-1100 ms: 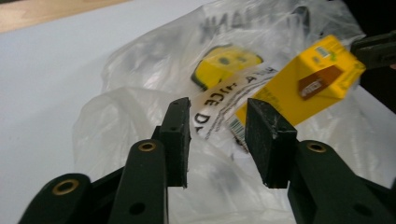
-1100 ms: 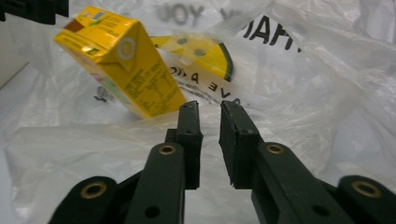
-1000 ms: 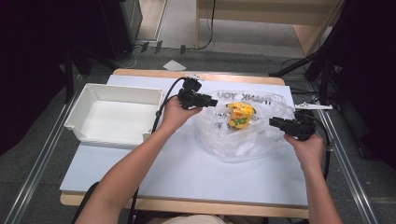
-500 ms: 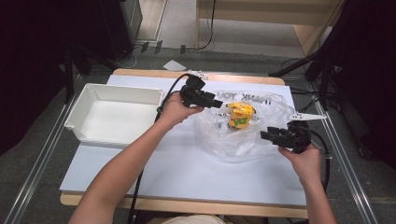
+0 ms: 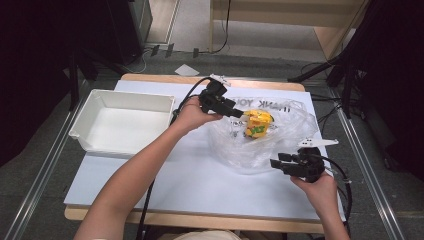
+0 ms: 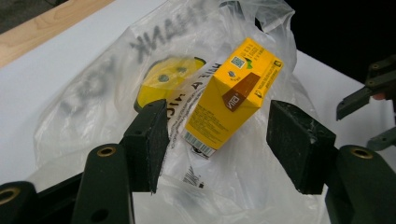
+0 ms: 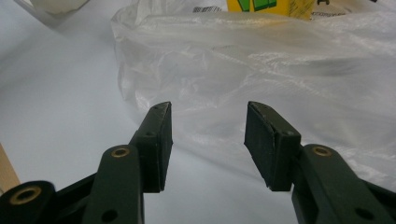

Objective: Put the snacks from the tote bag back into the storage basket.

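We are seeing both jaws just opening, the left gripper (image 6: 215, 149) spread empty before the yellow carton (image 6: 232, 95) lying in the plastic bag (image 5: 280, 145), the right gripper (image 7: 208, 144) released at the bag's near edge, so regrasping likely follows.

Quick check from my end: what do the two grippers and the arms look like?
Both the left gripper and the right gripper are black, each with two blocky jaws and brass-coloured rivets. Each carries a pale three-cornered plate on top and trails a black cable. The forearms are bare, with no sleeves showing.
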A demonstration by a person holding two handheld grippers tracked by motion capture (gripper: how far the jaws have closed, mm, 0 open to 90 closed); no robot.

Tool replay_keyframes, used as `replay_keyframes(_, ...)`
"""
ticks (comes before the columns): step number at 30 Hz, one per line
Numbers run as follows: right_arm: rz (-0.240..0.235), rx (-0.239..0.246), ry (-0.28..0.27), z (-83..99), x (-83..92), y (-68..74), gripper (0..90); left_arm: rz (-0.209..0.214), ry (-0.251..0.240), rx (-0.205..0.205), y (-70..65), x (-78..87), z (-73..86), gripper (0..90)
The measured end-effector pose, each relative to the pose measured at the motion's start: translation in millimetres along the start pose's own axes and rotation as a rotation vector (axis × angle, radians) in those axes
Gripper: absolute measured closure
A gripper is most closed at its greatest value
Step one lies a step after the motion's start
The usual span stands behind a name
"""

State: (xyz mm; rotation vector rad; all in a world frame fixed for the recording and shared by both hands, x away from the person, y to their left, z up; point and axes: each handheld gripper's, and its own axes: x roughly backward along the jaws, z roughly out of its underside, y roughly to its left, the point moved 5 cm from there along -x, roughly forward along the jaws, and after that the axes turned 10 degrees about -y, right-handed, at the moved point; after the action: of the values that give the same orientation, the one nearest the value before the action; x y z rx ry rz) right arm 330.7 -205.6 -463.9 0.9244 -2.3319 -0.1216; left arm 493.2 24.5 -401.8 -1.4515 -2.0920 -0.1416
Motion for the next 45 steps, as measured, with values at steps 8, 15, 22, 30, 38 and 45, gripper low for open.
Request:
replay_keyframes(8, -0.002, 0.007, -0.015, 5.3, -0.5, 4.0, 49.3, 0.033, 0.015, -0.033, -1.9, -19.4, -1.8, 39.5)
replay_keyframes(15, -0.002, 0.015, -0.007, 9.1, -1.5, 3.6, 48.2, 0.071, 0.018, -0.059, -7.0, -37.4, -2.6, 36.9)
replay_keyframes(22, -0.012, 0.014, -0.009, 10.5, -1.9, 5.9, 47.3, 0.089, 0.049, -0.080, -13.5, -55.4, -0.9, 36.0)
replay_keyframes(30, -0.017, 0.012, -0.015, 10.2, -2.0, 6.8, 46.6, 0.115, 0.052, -0.092, -13.4, -70.4, 4.7, 34.2)
replay_keyframes(38, -0.008, 0.025, 0.004, 12.3, -2.7, 5.9, 46.7, 0.104, 0.086, -0.139, -14.7, -90.0, 11.6, 35.4)
replay_keyframes(45, -0.009, 0.027, 0.009, 13.9, -3.9, 4.8, 47.0, 0.104, 0.074, -0.136, -16.2, -92.8, 10.4, 42.2)
